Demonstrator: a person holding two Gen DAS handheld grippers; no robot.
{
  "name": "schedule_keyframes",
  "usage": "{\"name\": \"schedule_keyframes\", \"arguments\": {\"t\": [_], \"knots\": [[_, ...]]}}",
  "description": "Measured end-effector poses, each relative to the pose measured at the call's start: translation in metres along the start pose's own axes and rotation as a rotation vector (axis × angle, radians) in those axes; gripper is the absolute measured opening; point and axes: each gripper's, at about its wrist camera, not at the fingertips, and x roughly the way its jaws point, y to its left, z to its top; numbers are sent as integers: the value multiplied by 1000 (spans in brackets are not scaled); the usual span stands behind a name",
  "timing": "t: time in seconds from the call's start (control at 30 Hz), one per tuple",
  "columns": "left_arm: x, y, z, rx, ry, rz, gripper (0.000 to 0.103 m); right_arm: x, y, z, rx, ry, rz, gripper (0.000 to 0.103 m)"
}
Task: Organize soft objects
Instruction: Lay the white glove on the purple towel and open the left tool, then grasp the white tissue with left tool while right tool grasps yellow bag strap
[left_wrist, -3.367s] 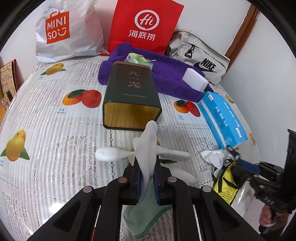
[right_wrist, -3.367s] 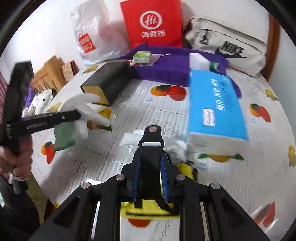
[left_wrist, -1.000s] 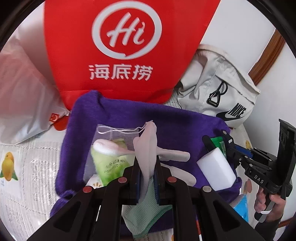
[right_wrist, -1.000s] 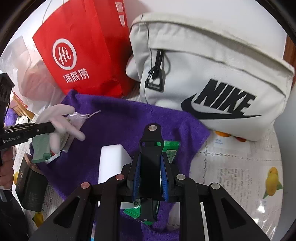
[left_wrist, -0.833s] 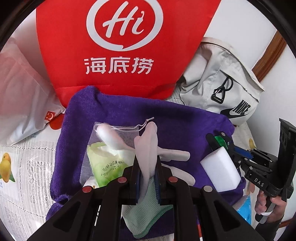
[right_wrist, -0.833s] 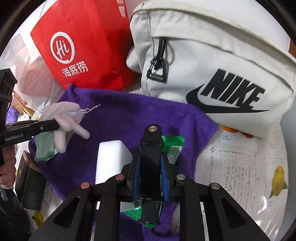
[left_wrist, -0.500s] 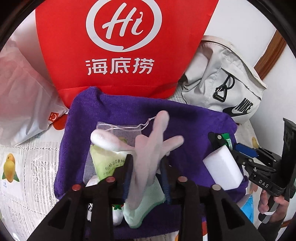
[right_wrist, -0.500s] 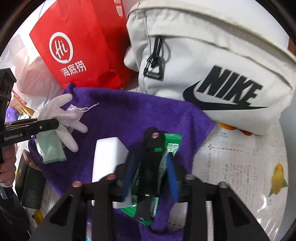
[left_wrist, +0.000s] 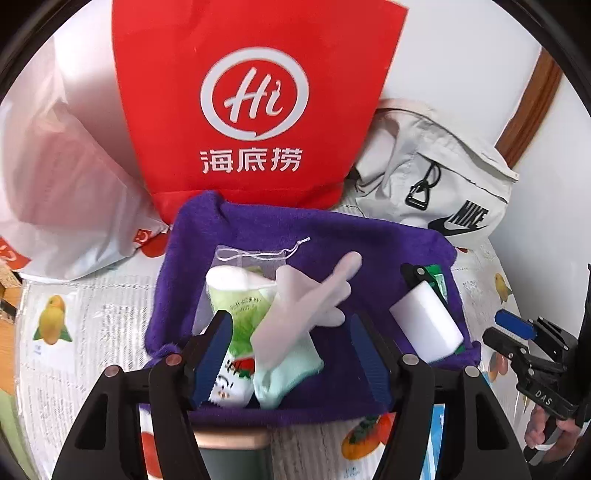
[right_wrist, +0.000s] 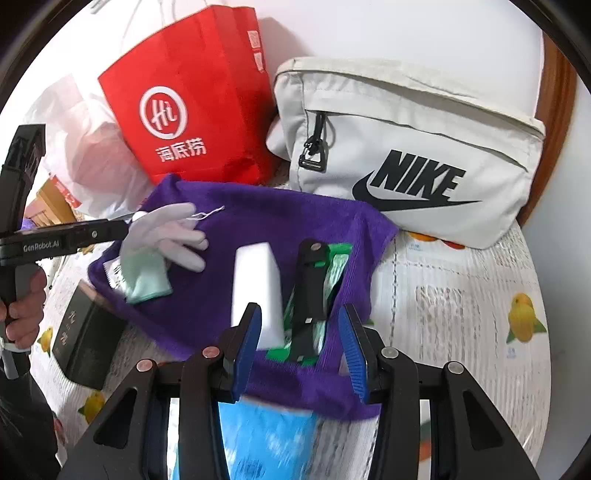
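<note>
Your left gripper (left_wrist: 291, 354) is mid-release: jaws opening, the glove (left_wrist: 295, 325) between them but clear of both pads, its green cuff low and its white fingers splayed up and away. It lies on the purple towel (left_wrist: 376, 240), partly over the mesh pouch (left_wrist: 236, 295) with the green packet inside, so it can slide off that lump, or a fingertip can catch a pad if you pull back low. I'd lift clear before you move sideways. Your right gripper (right_wrist: 301, 350) also stands released, holding nothing; the black clip (right_wrist: 308, 291) sits between the jaws without touching them, on top of the green sachet (right_wrist: 334, 273) at the towel's right edge. It is near the edge, so a nudge on the way out could tip clip and sachet onto the tablecloth (right_wrist: 461, 295). The white sponge block (right_wrist: 256, 284) sits just beside your right gripper's left jaw, an easy thing to knock over. Below, the blue tissue pack (right_wrist: 269, 439) and the dark tin (right_wrist: 88, 336) sit close against the towel's near edge, so dragging the towel shifts them too. Further back, the red bag (left_wrist: 255, 103), the white plastic bag (left_wrist: 66, 177) and the grey pouch (right_wrist: 406, 147) lean at the wall; bump them and they flop onto the sorted pile.
</note>
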Motion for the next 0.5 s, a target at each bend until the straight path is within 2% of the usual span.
{"name": "schedule_keyframes", "arguments": {"t": [0.23, 0.5], "knots": [[-34, -5, -18, 11, -31, 11, 64, -30, 16, -27, -6, -21, 9, 44], [-75, -12, -62, 19, -56, -2, 64, -71, 34, -72, 8, -45, 26, 44]]}}
